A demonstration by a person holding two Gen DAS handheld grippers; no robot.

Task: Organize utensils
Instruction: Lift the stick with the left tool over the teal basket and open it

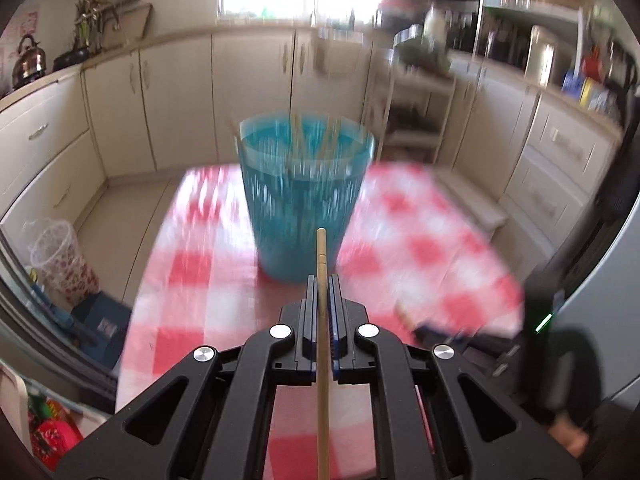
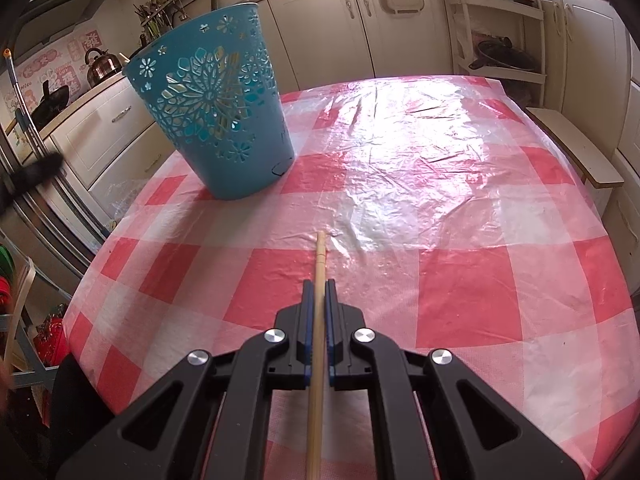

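The left gripper (image 1: 322,280) is clamped on a wooden chopstick (image 1: 321,264), whose tip points at the teal basket (image 1: 304,196) in the centre of the left wrist view; the right gripper (image 2: 319,284) likewise pinches a second chopstick (image 2: 320,256), aimed at bare checked tablecloth (image 2: 440,184) in mid-frame. Several sticks already stand in the basket, though blur hides their count; in the right wrist view the basket (image 2: 212,112) sits at upper left, near the table's left edge.

Risks, as I judge them: the left view is heavily smeared, which suggests fast motion, so the stick could strike the basket's rim or wall instead of clearing it; the basket looks light and perforated, so a knock might tip it or push it toward the near edge; each stick is held along a thin line and could pivot or slip if bumped.

Room: the cloth to the right and lower centre of the right view lies open, giving that gripper a free sweep; the table's rounded border falls away at lower left.
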